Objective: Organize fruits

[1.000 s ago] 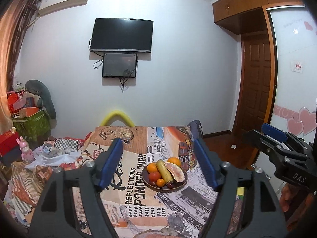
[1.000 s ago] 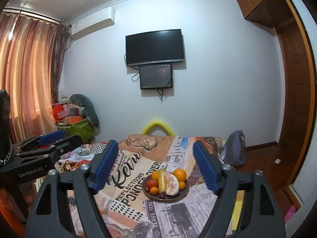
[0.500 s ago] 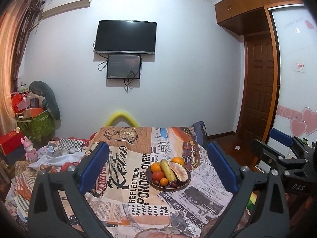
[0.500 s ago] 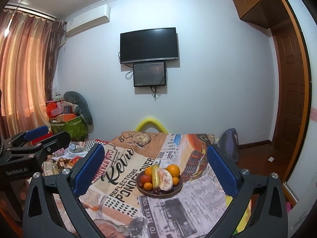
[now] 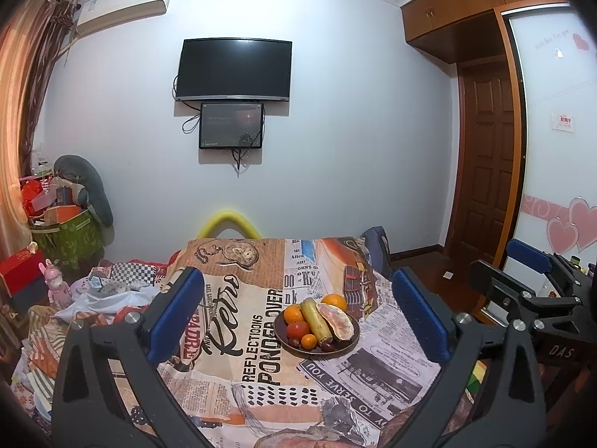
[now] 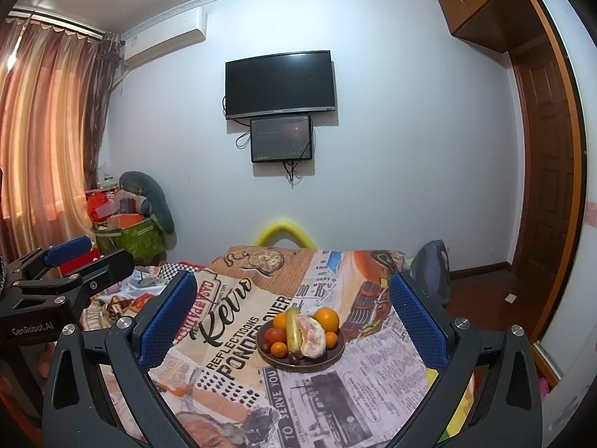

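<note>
The left gripper (image 5: 296,311) is spread wide, its blue pads (image 5: 175,315) grasping nothing and raised above the cloth (image 5: 238,336), nearer the camera than the plate (image 5: 337,347). The right gripper (image 6: 293,317) is likewise spread wide and empty, short of the plate and not touching it. In the left wrist view the right gripper shows to the right of the plate, off the table's edge; in the right wrist view the left gripper (image 6: 65,261) shows well to the left of the plate.

The plate, dark and round, sits on the printed newspaper-style cloth, right of the word "PONDER". On it lie a banana (image 5: 316,319) down the middle, a peeled pomelo piece (image 5: 337,321) touching the banana's right side, two oranges (image 5: 334,301) at the plate's far rim, a tomato (image 5: 297,329) left of the banana, a small orange (image 5: 309,341) at the near rim, and some small dark fruits (image 5: 327,345).

Beyond the plate, a yellow tube (image 5: 229,222) arches behind the table's far edge. Further back, above the plate, a TV (image 5: 234,69) hangs on the wall with a smaller screen (image 5: 230,125) under it. Far right of the plate stands a wooden door (image 5: 487,164).
</note>
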Motion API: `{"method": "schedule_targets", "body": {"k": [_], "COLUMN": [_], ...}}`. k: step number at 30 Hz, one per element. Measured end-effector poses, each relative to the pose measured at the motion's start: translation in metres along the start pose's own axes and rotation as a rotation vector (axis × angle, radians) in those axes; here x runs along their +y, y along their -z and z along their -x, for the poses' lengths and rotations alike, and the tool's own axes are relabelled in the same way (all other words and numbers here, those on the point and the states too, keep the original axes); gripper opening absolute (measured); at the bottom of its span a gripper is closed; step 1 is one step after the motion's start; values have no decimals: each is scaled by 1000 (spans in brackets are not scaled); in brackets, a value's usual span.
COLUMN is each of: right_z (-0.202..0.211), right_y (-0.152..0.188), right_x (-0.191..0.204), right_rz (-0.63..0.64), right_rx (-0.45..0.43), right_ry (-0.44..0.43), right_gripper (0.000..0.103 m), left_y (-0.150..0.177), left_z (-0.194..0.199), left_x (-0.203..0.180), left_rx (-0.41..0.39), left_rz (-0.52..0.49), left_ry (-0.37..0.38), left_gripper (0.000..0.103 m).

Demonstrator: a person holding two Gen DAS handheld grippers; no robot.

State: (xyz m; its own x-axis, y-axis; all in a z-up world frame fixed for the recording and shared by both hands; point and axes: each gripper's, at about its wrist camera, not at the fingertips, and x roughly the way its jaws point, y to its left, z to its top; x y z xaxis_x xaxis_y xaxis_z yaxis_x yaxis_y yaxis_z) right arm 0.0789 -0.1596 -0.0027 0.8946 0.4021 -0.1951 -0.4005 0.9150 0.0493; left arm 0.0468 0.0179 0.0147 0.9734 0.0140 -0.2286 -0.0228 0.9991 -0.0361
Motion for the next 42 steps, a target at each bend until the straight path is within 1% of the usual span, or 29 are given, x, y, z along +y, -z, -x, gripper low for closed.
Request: {"method": "schedule_targets", "body": {"k": [37, 42], "right_z": [3, 2], "right_y": [-4, -4], "right_x": [-4, -5], "right_rz": [-2, -1], "right_rx": [-6, -6], "right_ry": [17, 19], "right_gripper": [103, 103], "left_y": [-2, -2], "left_z": [1, -1], "left_x": [-5, -5], "left_rx": [-22, -13], "left_rz": [-8, 2], "left_ry": [-6, 9], "left_gripper": [103, 103]}}
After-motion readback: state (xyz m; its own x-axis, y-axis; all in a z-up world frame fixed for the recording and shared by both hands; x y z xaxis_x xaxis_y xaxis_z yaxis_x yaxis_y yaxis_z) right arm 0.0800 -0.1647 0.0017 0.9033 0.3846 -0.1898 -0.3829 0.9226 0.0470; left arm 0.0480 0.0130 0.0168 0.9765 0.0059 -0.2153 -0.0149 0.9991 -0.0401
